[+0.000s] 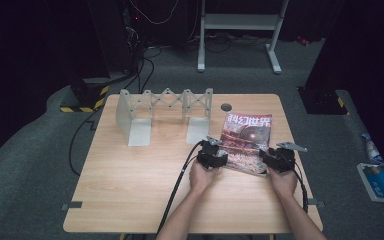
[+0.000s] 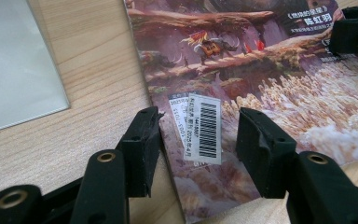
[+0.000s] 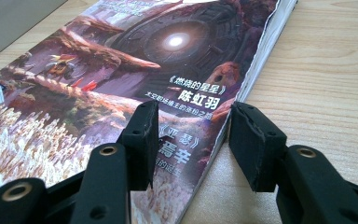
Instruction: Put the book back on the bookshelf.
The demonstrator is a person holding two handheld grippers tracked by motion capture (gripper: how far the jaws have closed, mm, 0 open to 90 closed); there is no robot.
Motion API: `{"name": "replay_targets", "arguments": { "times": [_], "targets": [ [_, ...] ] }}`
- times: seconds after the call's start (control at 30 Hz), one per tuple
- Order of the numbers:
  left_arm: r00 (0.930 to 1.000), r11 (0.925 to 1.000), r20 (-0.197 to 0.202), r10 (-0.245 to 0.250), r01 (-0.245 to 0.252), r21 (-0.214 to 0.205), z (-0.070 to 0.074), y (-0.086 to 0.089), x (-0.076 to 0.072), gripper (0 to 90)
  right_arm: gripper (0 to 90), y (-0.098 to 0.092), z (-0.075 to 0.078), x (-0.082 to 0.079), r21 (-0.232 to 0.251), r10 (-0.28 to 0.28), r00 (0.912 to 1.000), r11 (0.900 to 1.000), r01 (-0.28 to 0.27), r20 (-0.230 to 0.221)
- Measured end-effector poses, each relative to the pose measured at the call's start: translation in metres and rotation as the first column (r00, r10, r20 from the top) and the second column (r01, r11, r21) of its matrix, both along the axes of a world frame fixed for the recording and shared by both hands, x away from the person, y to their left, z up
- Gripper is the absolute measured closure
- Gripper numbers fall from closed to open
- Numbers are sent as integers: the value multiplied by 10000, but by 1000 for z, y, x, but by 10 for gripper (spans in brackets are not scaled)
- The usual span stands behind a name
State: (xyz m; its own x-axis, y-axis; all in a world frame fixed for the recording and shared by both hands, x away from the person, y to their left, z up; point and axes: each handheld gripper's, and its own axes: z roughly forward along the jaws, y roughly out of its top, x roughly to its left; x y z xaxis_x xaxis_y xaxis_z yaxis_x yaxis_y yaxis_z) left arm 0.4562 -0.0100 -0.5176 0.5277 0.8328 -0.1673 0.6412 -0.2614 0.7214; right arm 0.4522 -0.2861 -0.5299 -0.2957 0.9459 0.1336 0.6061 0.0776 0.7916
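We are holding the left gripper (image 2: pixel 198 135) over the near left corner of the glossy red-covered magazine (image 1: pixel 245 140) lying flat on the pale wooden table (image 1: pixel 130 175), jaws apart; our right gripper (image 3: pixel 191 135) is straddling its right edge, open.

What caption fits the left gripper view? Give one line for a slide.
Left gripper with open fingers astride the magazine's barcoded corner on the table.
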Motion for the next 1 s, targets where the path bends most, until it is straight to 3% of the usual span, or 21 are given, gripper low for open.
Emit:
{"name": "replay_targets", "arguments": {
  "times": [0.17, 0.37, 0.5, 1.0],
  "targets": [
    [9999, 9995, 94, -88, 85, 290, 1, -2, -2, 496, 536, 2, 1, 0, -70, -86, 9999, 9999, 85, -81],
    [9997, 9990, -45, -256, 257, 377, 2, -1, -4, 499, 555, 8, 3, -4, -654, -91, 9998, 9978, 101, 160],
    [9994, 9984, -70, -345, 348, 438, 3, 0, -5, 499, 555, 8, 3, -6, -577, -125, 9999, 9983, 127, 38],
    [9984, 9981, 134, -541, 536, 316, 0, 6, -21, 499, 560, 15, 8, -19, -1061, -15, 9998, 9944, -5, -186]
  ]
}}
